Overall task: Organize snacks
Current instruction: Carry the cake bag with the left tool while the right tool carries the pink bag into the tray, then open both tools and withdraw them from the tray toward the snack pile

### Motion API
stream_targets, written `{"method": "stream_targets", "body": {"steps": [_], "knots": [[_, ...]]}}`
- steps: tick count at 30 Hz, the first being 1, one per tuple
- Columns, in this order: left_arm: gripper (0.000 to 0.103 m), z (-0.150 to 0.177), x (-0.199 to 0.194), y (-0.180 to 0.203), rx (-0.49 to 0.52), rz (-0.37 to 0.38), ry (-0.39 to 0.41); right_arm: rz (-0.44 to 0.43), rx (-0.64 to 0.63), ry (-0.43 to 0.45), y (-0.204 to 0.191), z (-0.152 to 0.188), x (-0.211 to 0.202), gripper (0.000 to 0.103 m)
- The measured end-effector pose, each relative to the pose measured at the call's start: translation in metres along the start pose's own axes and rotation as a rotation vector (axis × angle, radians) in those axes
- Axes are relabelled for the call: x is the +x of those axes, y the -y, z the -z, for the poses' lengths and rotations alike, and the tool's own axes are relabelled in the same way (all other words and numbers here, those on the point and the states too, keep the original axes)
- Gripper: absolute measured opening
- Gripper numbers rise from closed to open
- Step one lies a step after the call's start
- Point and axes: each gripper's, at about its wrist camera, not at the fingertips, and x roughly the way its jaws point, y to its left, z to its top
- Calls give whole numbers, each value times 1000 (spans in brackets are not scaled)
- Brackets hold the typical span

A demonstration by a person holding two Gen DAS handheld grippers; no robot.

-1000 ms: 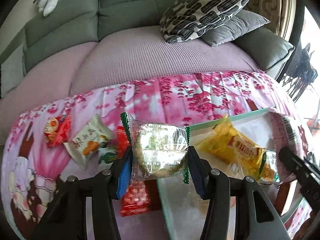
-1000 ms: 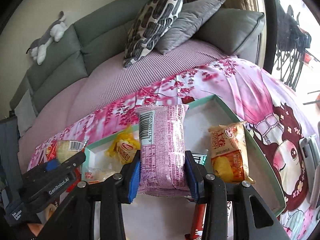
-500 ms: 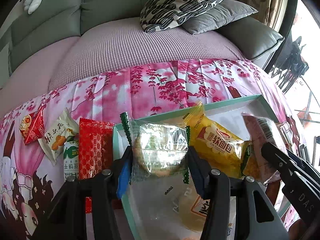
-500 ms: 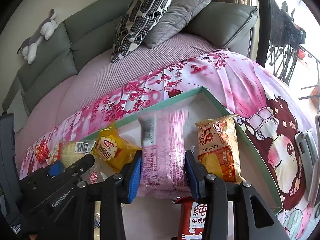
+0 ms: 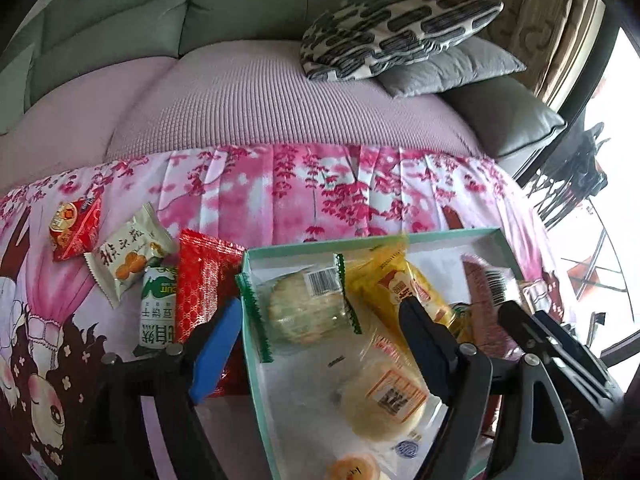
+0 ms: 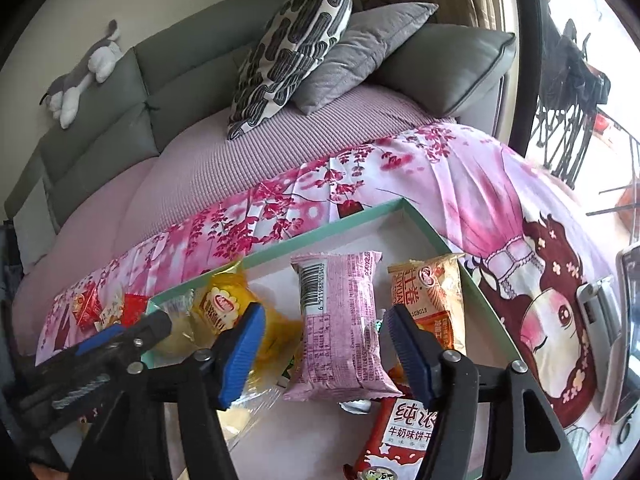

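Jaws just opened, both grippers: clear green-edged cake packet [image 5: 304, 308] and pink foil packet [image 6: 340, 328] released; either could snag rising fingers.

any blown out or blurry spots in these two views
Left wrist view: window at the right edge is washed out white; the pink barcode snack packet smears with blur; fisheye bends the grey sofa back. Right wrist view: sharper, packet text legible, daylight blown out at upper right.
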Motion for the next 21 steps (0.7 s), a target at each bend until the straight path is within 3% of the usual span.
{"method": "stream_targets", "body": {"steps": [9, 11, 13, 21], "knots": [[93, 2, -19, -18, -79, -80, 82, -15, -24, -4, -2, 1, -1, 91], [96, 3, -21, -23, -94, -108, 96, -21, -30, -1, -4, 1, -1, 103], [103, 4, -23, -28, -103, -135, 105, -24, -36, 6, -5, 1, -1, 103], [103, 12, -36, -49, -156, -149, 139, -17, -52, 1, -7, -1, 1, 103]]}}
